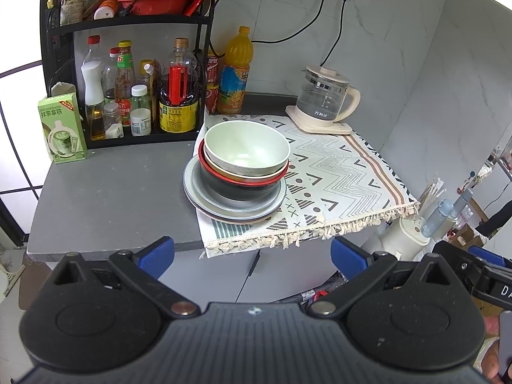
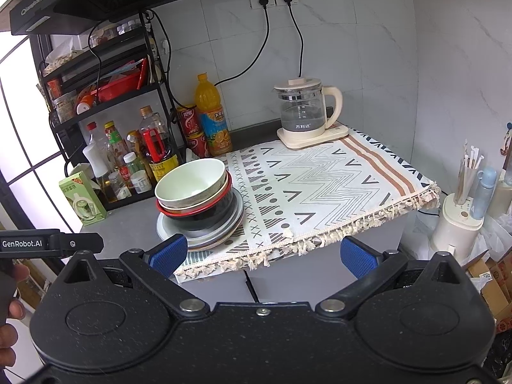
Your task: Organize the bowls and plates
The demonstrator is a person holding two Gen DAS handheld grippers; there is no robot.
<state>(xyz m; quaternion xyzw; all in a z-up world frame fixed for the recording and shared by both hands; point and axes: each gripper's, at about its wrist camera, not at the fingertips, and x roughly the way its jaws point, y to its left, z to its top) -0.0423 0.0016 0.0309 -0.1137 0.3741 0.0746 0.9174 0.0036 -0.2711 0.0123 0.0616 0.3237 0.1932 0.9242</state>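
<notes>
Two grippers held back off the counter edge, both empty. Left to right: matcha latte box (image 1: 62, 128) by the condiment rack (image 1: 128, 32); then the stack, pale green bowl (image 1: 246, 147) nested in a red-rimmed black bowl (image 1: 236, 188) on grey plates (image 1: 204, 201), straddling the left edge of the patterned cloth (image 1: 345, 172). Glass kettle (image 1: 323, 97) sits far right, near its wall sockets. My left gripper (image 1: 252, 257) is spread wide; right gripper (image 2: 265, 254) likewise released. Stack looks consolidated, I judge, to free the cloth.
</notes>
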